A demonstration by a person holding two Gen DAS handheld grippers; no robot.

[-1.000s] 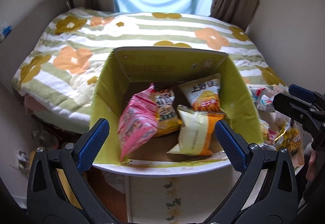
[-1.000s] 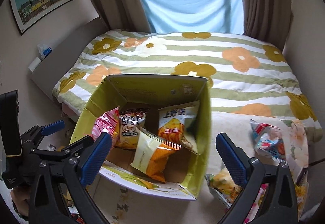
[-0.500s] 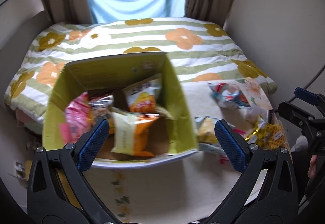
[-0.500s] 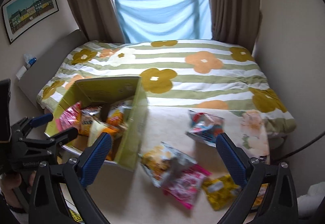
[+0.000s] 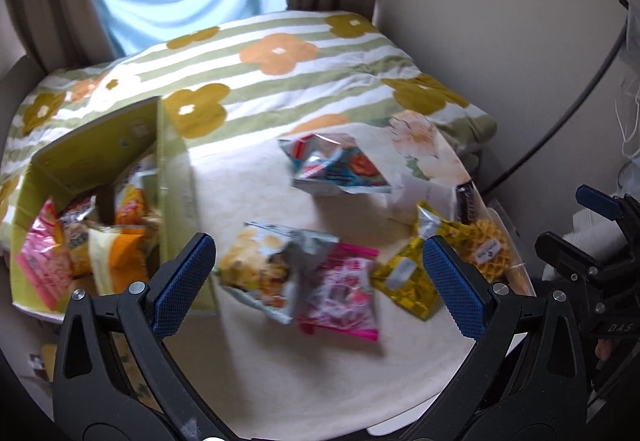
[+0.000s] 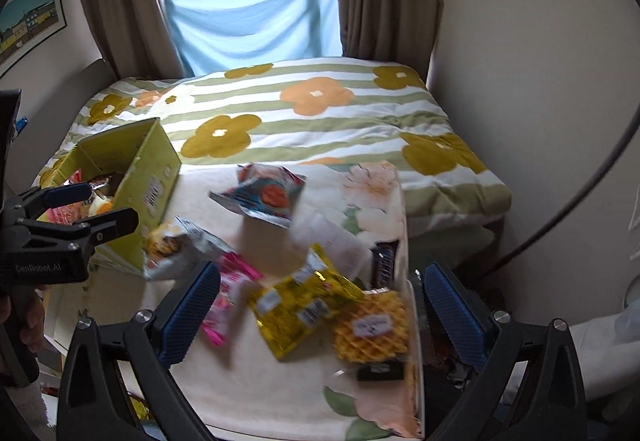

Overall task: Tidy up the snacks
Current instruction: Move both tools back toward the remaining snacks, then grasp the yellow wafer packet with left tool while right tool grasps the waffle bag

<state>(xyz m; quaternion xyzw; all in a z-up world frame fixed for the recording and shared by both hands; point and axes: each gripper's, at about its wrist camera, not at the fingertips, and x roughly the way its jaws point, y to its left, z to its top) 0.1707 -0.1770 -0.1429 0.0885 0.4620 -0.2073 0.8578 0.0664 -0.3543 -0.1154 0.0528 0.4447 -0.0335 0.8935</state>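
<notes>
Left wrist: left tool (image 5: 318,277) (spread wide) hovers over snacks (image 5: 336,285).

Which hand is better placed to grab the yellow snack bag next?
Right, probably. The right tongs hang open directly over the yellow bag; the left tongs, also open, frame the pink packet instead.

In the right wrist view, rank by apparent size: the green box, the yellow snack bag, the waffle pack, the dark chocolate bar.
1. green box
2. yellow snack bag, though it lies nearer the camera
3. waffle pack
4. dark chocolate bar
</notes>
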